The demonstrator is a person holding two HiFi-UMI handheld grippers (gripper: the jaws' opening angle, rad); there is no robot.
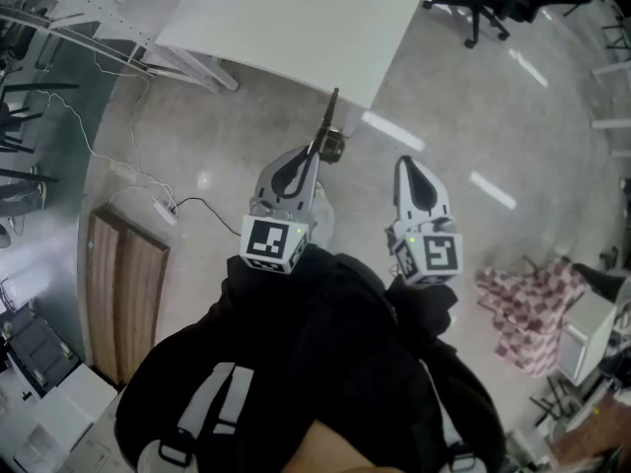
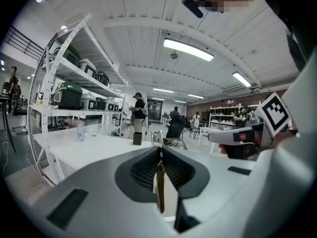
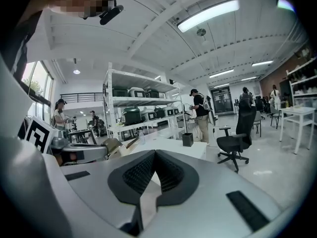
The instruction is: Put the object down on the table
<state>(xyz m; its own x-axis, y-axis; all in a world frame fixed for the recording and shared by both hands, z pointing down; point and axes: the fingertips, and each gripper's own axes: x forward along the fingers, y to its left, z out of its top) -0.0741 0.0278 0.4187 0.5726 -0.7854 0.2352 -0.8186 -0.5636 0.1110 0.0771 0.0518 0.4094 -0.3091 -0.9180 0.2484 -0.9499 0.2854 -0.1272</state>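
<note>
1. Holding a thin, flat brown object (image 1: 328, 116), our left gripper (image 1: 314, 156) is clamped on it above the glossy floor (image 1: 444, 116).
2. Our right gripper (image 1: 409, 170) has its ribbed jaws together, with nothing between them.
3. We see a smooth white table (image 1: 296, 28) at twelve o'clock, a checked cloth (image 1: 527, 313) at four and a wooden board (image 1: 123, 294) at nine.

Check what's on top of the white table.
A water bottle and a dark container stand on the table; the left gripper, shut on a thin strip, hides its near part.
</note>
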